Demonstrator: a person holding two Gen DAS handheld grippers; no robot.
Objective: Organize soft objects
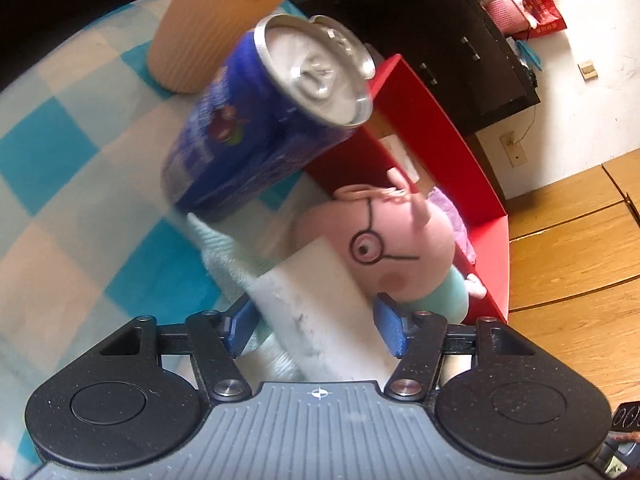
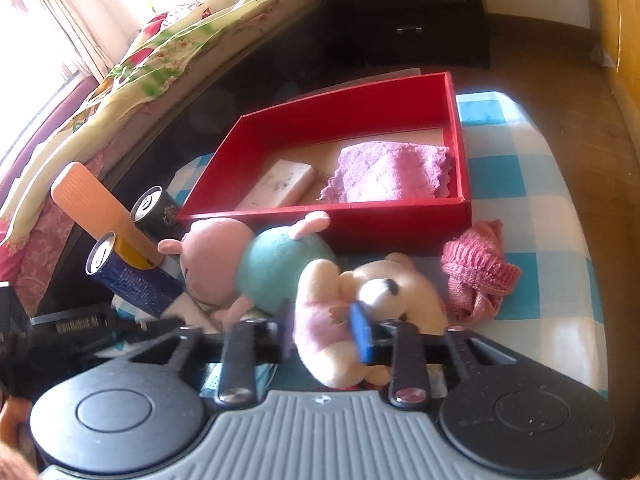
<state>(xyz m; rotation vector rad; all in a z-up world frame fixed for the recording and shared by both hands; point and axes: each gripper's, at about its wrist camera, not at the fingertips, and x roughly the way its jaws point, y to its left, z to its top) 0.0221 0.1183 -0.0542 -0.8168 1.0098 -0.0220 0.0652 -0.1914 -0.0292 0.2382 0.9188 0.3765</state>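
My left gripper (image 1: 316,328) is open, and a white foam block (image 1: 316,292) lies between its blue pads, which stand close to its sides. Just beyond the block a pink pig plush (image 1: 400,240) with drawn glasses leans on the red box (image 1: 432,120). My right gripper (image 2: 324,332) is shut on a cream plush bear (image 2: 400,280), its pads pressed into the bear's pink front. The pig plush (image 2: 280,268) lies behind the bear, against the red box (image 2: 400,224). The box holds a purple cloth (image 2: 392,172) and another white block (image 2: 280,184).
A blue can (image 1: 248,132) stands tilted close ahead of the left gripper, beside an orange ribbed object (image 1: 224,20). A black can (image 2: 156,208) stands further left. A pink knitted piece (image 2: 476,276) lies right of the bear on the blue checked cloth (image 2: 540,200). Dark drawers stand behind.
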